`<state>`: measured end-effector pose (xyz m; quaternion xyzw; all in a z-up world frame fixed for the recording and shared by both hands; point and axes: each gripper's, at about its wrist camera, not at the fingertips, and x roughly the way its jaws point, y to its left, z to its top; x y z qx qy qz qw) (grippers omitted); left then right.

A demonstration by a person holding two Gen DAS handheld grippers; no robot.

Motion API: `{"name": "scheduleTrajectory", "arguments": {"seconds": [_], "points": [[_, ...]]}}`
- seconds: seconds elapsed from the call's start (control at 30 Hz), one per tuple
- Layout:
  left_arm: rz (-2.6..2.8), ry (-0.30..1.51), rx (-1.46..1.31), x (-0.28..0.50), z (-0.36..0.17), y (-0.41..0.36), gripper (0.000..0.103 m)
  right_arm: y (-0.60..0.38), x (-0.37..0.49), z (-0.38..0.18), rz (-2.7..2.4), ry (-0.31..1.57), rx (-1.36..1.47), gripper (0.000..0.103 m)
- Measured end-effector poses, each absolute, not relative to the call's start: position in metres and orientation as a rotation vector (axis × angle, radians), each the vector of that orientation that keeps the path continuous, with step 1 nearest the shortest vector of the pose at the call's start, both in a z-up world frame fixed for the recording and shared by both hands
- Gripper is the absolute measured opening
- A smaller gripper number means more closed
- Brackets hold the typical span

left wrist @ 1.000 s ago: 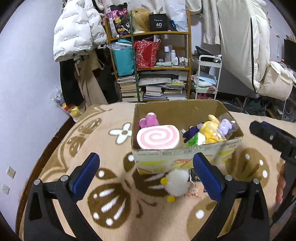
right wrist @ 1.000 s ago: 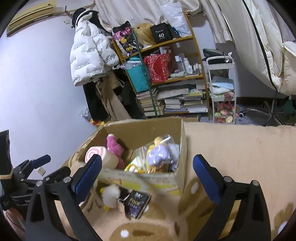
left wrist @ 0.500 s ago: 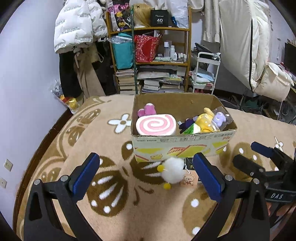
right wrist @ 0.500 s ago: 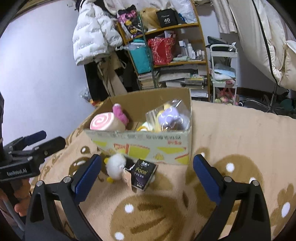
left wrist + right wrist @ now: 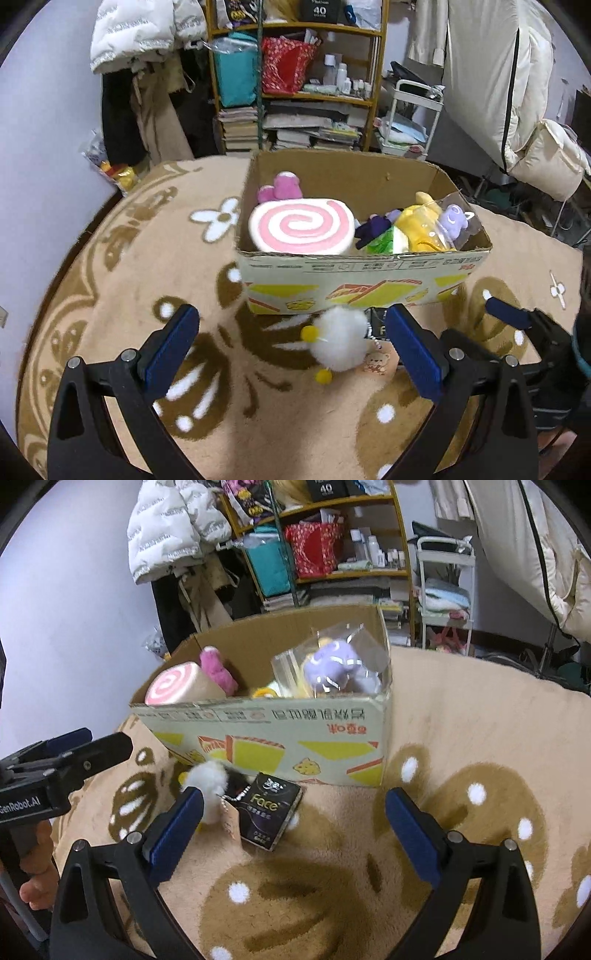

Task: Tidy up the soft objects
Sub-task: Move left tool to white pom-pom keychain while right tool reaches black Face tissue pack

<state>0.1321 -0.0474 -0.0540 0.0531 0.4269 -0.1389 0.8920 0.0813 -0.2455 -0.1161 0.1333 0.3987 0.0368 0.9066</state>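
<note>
A cardboard box (image 5: 365, 275) (image 5: 273, 734) stands on the patterned rug and holds a pink swirl roll plush (image 5: 301, 230), a pink plush (image 5: 280, 186), a yellow plush (image 5: 421, 225) and a purple plush in clear wrap (image 5: 334, 668). A white fluffy plush with yellow feet (image 5: 340, 343) (image 5: 208, 781) lies on the rug against the box front, beside a black tissue pack (image 5: 269, 810). My left gripper (image 5: 291, 350) is open, low over the rug, with the white plush between its fingers. My right gripper (image 5: 293, 829) is open and empty, just before the tissue pack.
The beige and brown rug (image 5: 147, 280) covers the floor. A wooden shelf with books and bags (image 5: 295, 92), hanging coats (image 5: 140, 40) and a white trolley (image 5: 410, 122) stand behind the box. The right gripper shows at the right in the left wrist view (image 5: 524, 325).
Both grippers have come down and closer to the rug in front of the box. The white plush now sits nearer and between the left fingers. Both stay open.
</note>
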Motion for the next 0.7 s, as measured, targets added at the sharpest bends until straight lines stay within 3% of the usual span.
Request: {"name": "scheduleTrajectory", "arguments": {"seconds": [0.7], "points": [[-0.351,1.11,0.109,0.176,-0.119,-0.074,0.098,-0.242,0.117,-0.164,0.062,0.953,0.249,0.103]]}}
